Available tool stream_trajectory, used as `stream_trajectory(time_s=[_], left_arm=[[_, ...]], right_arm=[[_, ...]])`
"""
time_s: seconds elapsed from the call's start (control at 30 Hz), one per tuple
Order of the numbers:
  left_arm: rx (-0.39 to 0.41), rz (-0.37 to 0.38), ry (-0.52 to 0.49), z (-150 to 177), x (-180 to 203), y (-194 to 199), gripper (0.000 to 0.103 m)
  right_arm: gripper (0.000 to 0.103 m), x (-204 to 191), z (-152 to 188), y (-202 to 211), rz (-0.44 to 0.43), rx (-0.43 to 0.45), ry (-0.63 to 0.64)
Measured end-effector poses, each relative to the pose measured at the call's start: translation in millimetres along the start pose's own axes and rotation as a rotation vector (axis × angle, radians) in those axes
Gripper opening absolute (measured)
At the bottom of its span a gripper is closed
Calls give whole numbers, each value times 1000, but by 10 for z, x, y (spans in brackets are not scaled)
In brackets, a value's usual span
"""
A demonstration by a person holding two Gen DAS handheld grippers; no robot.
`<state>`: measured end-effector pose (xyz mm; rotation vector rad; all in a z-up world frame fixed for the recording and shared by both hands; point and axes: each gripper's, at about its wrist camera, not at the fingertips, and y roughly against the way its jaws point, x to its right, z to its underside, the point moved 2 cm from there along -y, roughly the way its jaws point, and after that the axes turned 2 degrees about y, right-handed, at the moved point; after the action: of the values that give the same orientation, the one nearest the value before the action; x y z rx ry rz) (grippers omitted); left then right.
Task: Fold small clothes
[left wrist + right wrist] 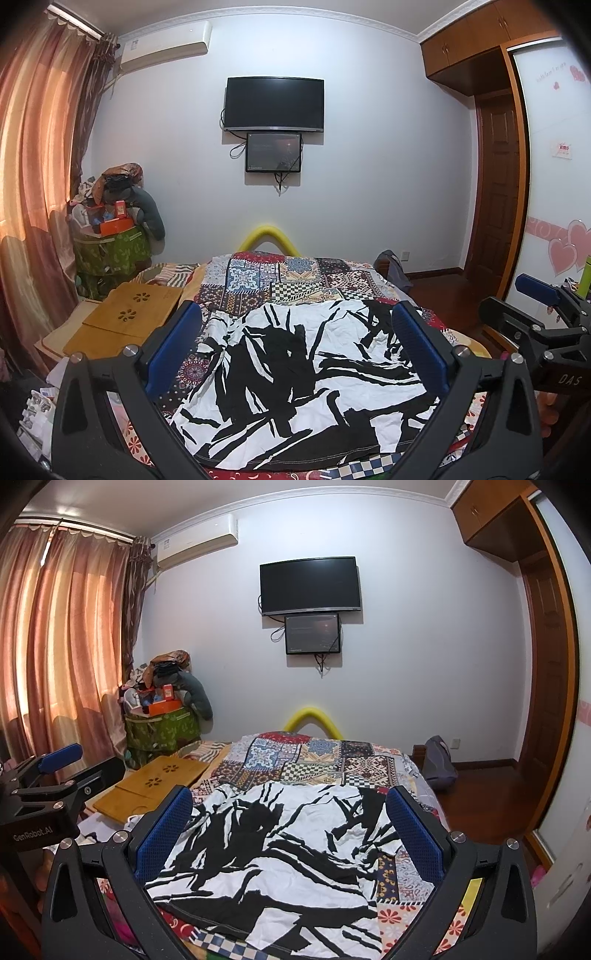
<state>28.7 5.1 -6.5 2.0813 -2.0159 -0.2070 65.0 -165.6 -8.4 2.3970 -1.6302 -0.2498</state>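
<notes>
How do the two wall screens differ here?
The upper TV is larger and fully dark; the smaller screen mounted directly beneath it shows a faint picture. The upper TV's bottom edge is silver; the smaller screen is framed in black. Both have cables dangling.

Both wrist cameras look forward from just above the near end of the bed point(258, 280), facing the wall with the television point(274, 104). They share nearly the whole room; the left view probably sits slightly closer.

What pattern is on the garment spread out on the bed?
The white cotton garment carries bold black brushstroke-like streaks, lying on a multicoloured patchwork bedspread. Clearest in the left wrist view.
</notes>
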Motion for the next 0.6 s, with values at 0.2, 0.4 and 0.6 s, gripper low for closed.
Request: stream_trajectory(time_s=[0.2, 0.4, 0.6], left_arm=[[4, -4, -2, -10, -1, 6, 103], [2, -5, 2, 5, 6, -15, 103], [-2, -4, 4, 5, 2, -19, 103]], right_arm=[[103, 2, -17, 4, -1, 2, -4], [103, -1, -16, -3, -2, 1, -5], [103, 12, -10, -8, -3, 1, -7]])
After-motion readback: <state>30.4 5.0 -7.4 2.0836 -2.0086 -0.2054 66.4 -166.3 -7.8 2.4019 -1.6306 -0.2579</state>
